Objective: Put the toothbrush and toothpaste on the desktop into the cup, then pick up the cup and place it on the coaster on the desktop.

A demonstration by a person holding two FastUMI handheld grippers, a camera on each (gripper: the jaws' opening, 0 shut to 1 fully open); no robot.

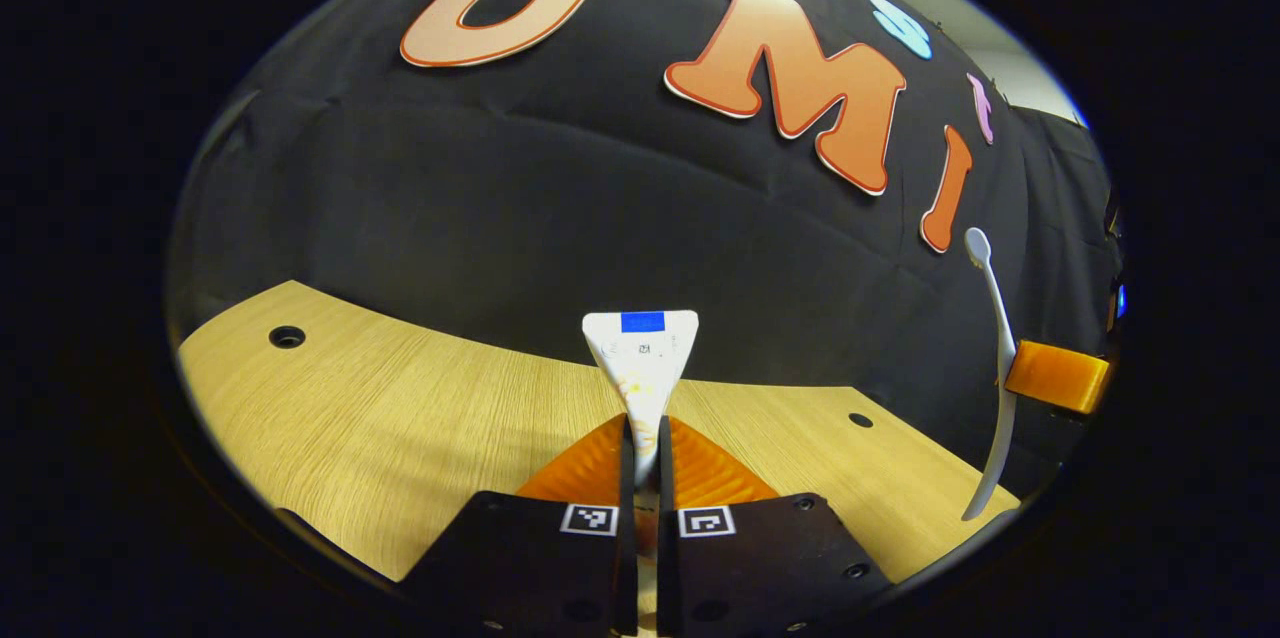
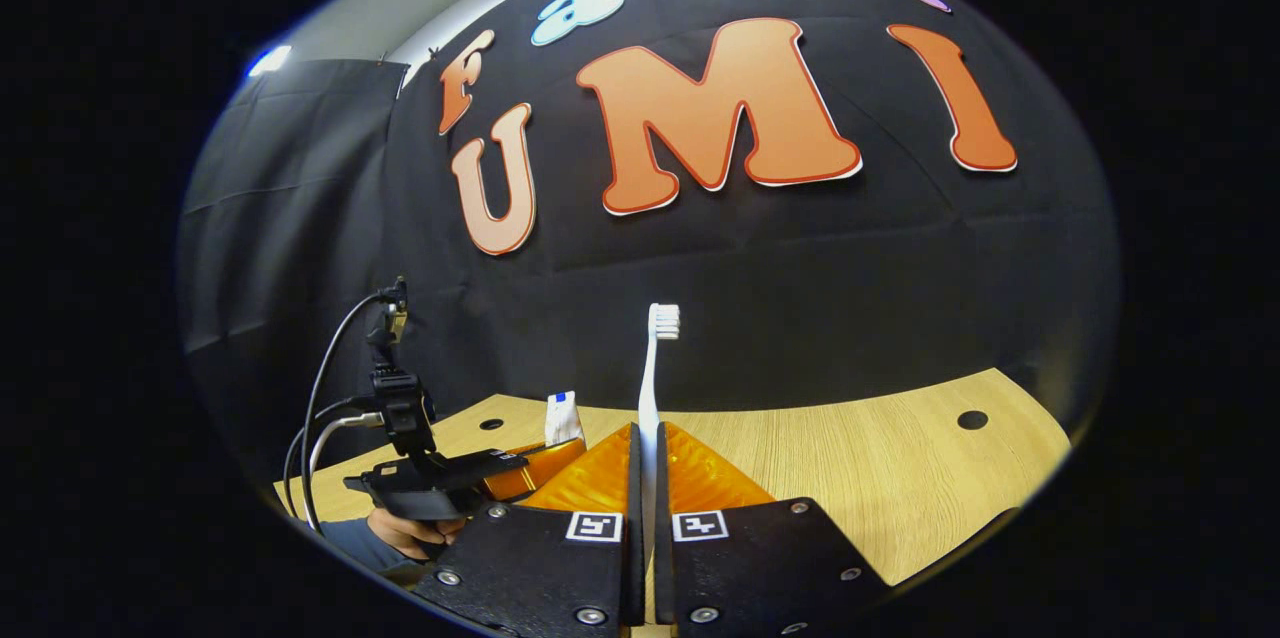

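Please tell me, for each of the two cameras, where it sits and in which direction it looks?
Left gripper view: rides on the left gripper, looking along its fingers over the table to the booth wall; they clamp the toothpaste.
Right gripper view: rides on the right gripper, facing the same wall; it clamps the toothbrush; a hand shows.
Shared: table, toothbrush, toothpaste.

At the centre of the left gripper view, the flat white toothpaste tube [image 1: 642, 358] carries a blue rectangle near its top edge and faint orange print lower down. At the right of that view, the slim plastic toothbrush [image 1: 1000, 358] is white all over. The light wooden desktop [image 1: 400, 428] shows a pale yellow-tan grain with fine streaks and small dark round holes. Low in both views, black-and-white square markers [image 2: 594, 526] sit on black plates.
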